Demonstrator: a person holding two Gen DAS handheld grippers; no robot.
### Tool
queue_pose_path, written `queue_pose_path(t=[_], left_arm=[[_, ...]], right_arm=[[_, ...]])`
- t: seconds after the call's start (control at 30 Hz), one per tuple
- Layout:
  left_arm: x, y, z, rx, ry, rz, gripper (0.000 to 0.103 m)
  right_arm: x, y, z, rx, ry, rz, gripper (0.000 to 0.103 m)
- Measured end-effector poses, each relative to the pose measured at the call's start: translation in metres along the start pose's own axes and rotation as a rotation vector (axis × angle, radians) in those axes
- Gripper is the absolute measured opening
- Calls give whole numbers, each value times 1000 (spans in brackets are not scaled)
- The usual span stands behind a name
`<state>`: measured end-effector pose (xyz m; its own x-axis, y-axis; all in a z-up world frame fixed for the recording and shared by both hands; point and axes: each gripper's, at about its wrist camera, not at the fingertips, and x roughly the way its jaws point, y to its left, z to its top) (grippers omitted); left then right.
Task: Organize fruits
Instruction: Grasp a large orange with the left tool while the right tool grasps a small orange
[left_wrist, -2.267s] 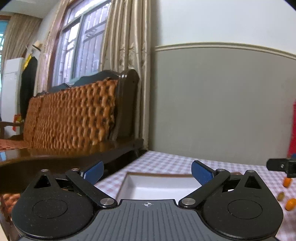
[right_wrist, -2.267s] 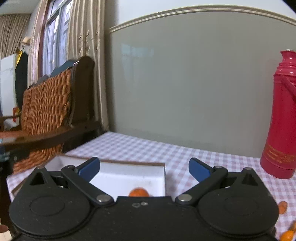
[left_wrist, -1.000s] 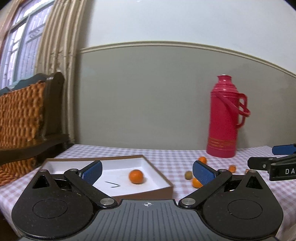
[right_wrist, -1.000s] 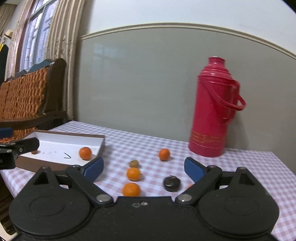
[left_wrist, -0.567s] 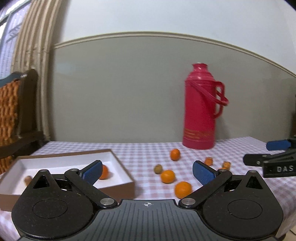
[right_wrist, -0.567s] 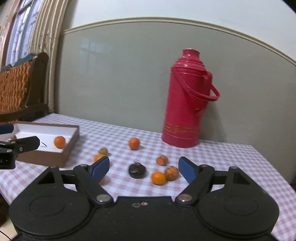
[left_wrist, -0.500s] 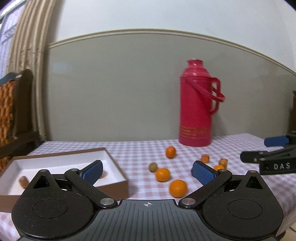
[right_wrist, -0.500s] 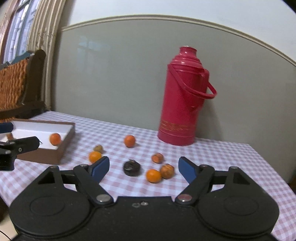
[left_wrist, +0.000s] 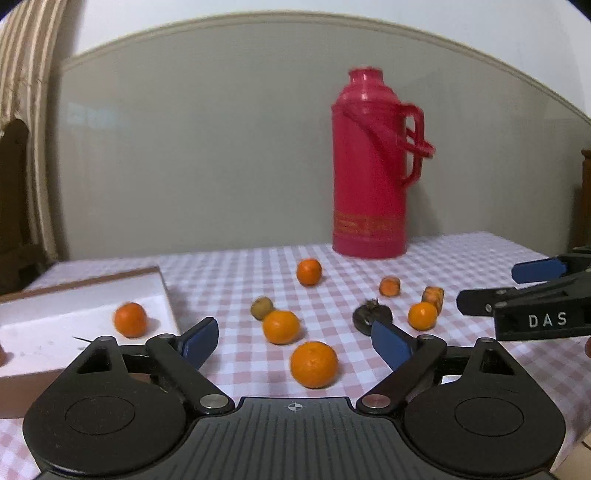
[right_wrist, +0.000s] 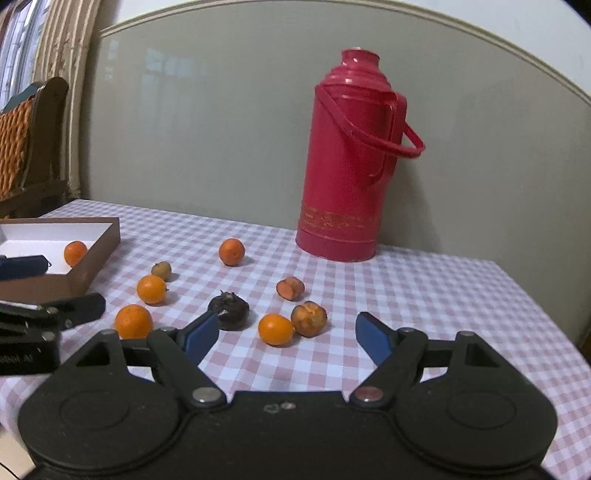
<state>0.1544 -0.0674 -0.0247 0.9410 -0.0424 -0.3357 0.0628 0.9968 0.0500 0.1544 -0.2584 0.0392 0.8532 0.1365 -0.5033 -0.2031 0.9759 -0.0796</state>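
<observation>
The left gripper (left_wrist: 293, 341) hangs over the checked counter (left_wrist: 461, 254) with its jaws spread and empty; they have just been closing a little. In the left wrist view a large orange (left_wrist: 314, 364) lies on the cloth between the 2 blue pads, which do not touch it. A second orange (left_wrist: 281, 326) sits just behind it, with a small brownish fruit (left_wrist: 262, 307) touching that one's upper left.

The right gripper (right_wrist: 286, 336) is also unclenched and holds nothing, its jaws narrowing too. In its own view a small orange (right_wrist: 276, 329) and a shrivelled orange-brown fruit (right_wrist: 308, 318) lie side by side beyond the gap between the pads, and a dark, nearly black fruit (right_wrist: 228, 308) lies just past the left pad.

At the left of the frame a brown box with a white inside (right_wrist: 92, 254) holds 1 orange (right_wrist: 75, 253). A lone orange (right_wrist: 231, 252) lies mid-counter, and a half-spoiled fruit (right_wrist: 290, 288) sits right of centre. A red thermos (right_wrist: 351, 162) stands upright at the back, against the grey wall (right_wrist: 207, 122).
</observation>
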Motion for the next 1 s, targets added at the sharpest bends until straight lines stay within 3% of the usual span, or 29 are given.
queue_pose_path(t=[0.13, 0.3, 0.4, 0.57, 0.87, 0.9, 0.93, 1.0], left_arm=[[15, -5, -4, -11, 58, 12, 81], [25, -2, -7, -52, 96, 28, 75], [31, -1, -9, -66, 110, 25, 74], [41, -1, -12, -81, 150, 7, 62], [53, 0, -13, -93, 187, -13, 61], [54, -1, -13, -88, 195, -12, 58], [55, -2, -13, -82, 205, -13, 47], [56, -3, -13, -72, 208, -13, 46]], right_arm=[[17, -3, 0, 4, 31, 2, 69], [32, -3, 1, -6, 61, 11, 51], [42, -1, 2, -4, 70, 15, 51], [60, 5, 1, -5, 109, 28, 45], [82, 6, 1, 43, 166, 20, 40], [84, 6, 1, 48, 173, 25, 38], [86, 7, 1, 49, 178, 23, 38], [91, 7, 0, 53, 196, 14, 34]])
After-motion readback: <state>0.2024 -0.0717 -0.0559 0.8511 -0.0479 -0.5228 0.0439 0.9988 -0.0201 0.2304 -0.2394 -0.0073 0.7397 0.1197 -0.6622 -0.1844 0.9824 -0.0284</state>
